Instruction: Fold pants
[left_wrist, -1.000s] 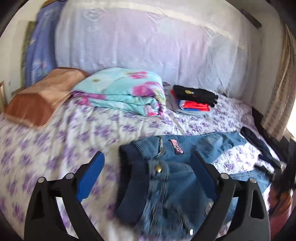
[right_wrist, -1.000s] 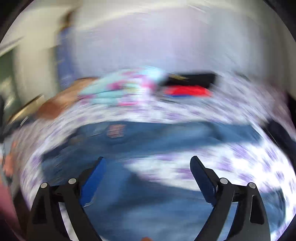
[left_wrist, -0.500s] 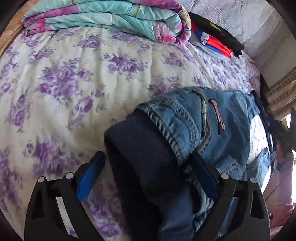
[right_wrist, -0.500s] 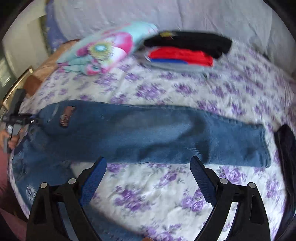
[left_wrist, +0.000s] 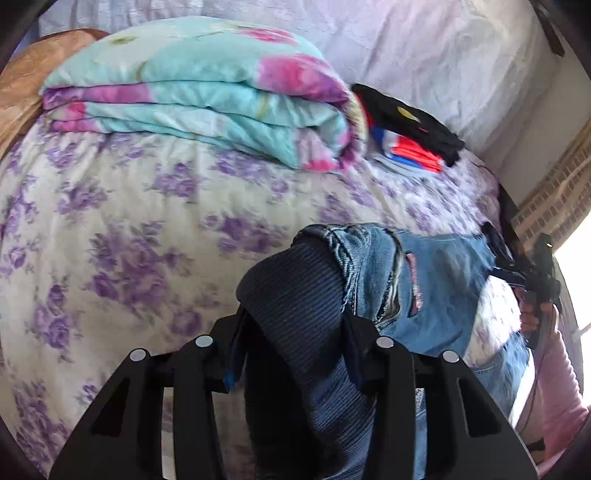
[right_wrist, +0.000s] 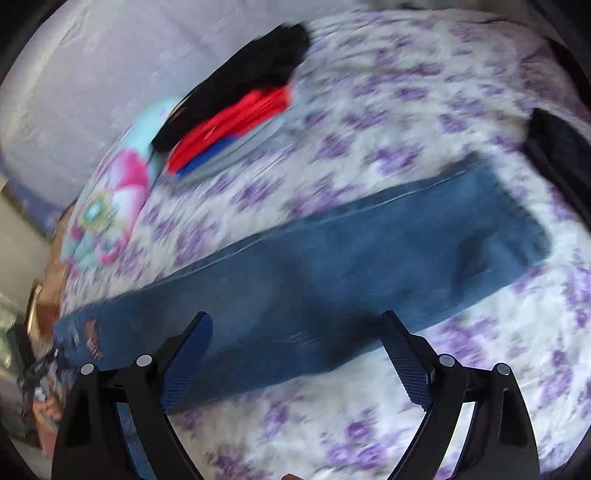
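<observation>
Blue denim pants (right_wrist: 351, 266) lie on a purple-flowered bedsheet (right_wrist: 424, 110), one leg stretched flat across the right wrist view. My left gripper (left_wrist: 295, 354) is shut on the pants' dark ribbed waistband (left_wrist: 295, 295), with the denim waist and its red patch (left_wrist: 413, 284) just beyond. My right gripper (right_wrist: 297, 354) is open and empty, hovering over the middle of the leg. It also shows far right in the left wrist view (left_wrist: 535, 280). The second leg is mostly hidden.
A folded turquoise and pink quilt (left_wrist: 203, 92) and a stack of black, red and blue clothes (left_wrist: 410, 129) lie at the bed's far side. A brown pillow (left_wrist: 22, 81) sits far left. A dark garment (right_wrist: 554, 144) lies at the right edge.
My left gripper has closed on the ribbed waistband, which it straddled open before. My right gripper has moved closer over the stretched leg and tilted, still open.
</observation>
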